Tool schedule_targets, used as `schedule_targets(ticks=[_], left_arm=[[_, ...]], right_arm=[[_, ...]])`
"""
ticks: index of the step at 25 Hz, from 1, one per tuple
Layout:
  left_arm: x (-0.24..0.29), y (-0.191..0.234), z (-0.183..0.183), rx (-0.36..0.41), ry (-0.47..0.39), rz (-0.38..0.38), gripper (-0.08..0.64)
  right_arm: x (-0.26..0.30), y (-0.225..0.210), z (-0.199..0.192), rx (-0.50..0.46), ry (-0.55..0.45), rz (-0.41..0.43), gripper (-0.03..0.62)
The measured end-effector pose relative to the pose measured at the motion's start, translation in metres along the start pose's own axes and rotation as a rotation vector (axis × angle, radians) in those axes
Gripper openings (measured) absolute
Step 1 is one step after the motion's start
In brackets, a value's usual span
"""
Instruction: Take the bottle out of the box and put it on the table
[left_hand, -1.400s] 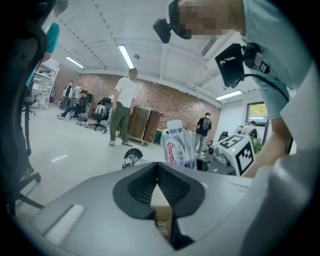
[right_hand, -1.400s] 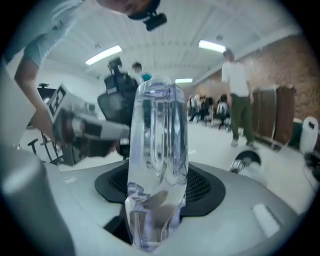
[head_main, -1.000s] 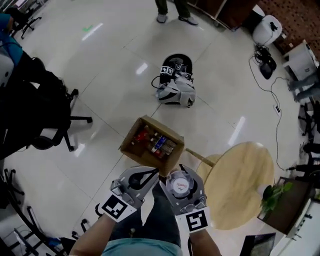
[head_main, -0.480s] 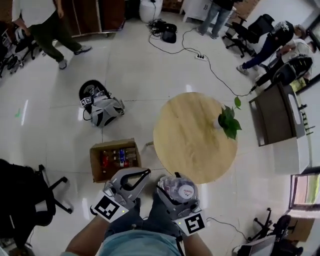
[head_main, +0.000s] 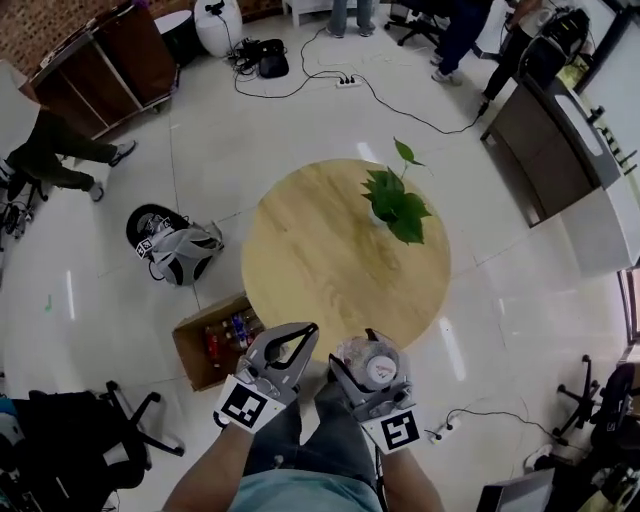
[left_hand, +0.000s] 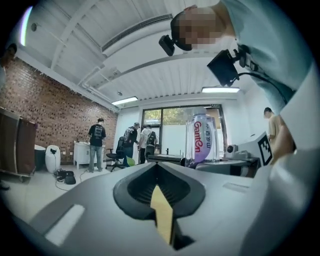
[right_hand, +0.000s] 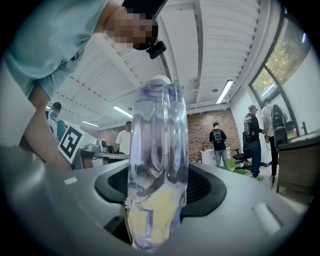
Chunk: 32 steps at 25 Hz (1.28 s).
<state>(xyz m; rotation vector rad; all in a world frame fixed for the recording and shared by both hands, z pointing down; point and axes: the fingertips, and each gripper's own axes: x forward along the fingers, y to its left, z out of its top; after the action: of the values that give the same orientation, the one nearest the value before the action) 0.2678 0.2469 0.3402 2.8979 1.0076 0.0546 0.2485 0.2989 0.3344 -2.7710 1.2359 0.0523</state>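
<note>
Head view: R gripper (head_main: 366, 348) is clamped on the bottle (head_main: 373, 366), near the edge of the round wood table (head_main: 320, 250). L gripper (head_main: 302, 336) is just beside, jaws together, empty. Box (head_main: 192, 352) stands on the floor.
L gripper view: jaws meet, nothing btw them.
R gripper view: pads press the clear bottle, upright.

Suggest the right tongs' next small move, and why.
Probably carry the clear plastic water bottle forward over the bare near part of the round wooden table: the right tongs grip it near the rim; the green potted plant stands farther back.
</note>
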Motion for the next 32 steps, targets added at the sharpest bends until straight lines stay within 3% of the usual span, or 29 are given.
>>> schedule_targets(ticks=[6,13,20,27,29,32], left_arm=[[0.046,0.028,-0.05,-0.088,0.023,0.027,0.011],[0.072,0.067,-0.091,-0.108,0.051,0.011,0.011],[0.076,0.076,-0.125,-0.12,0.097,-0.002,0.011],[0.075,0.075,-0.134,-0.127,0.119,-0.006,0.011],[0.074,0.072,-0.132,-0.124,0.12,-0.008,0.011],[0.071,0.067,-0.129,-0.12,0.124,-0.01,0.011]], right_arm=[[0.026,-0.037,-0.055,-0.029,0.044,-0.004,0.285],[0.06,-0.063,-0.118,-0.011,0.052,-0.017,0.287],[0.066,-0.069,-0.169,-0.029,0.094,-0.041,0.295],[0.066,-0.065,-0.183,-0.048,0.092,0.016,0.31],[0.061,-0.065,-0.187,-0.033,0.113,0.015,0.362],[0.052,-0.066,-0.178,-0.026,0.111,0.003,0.371]])
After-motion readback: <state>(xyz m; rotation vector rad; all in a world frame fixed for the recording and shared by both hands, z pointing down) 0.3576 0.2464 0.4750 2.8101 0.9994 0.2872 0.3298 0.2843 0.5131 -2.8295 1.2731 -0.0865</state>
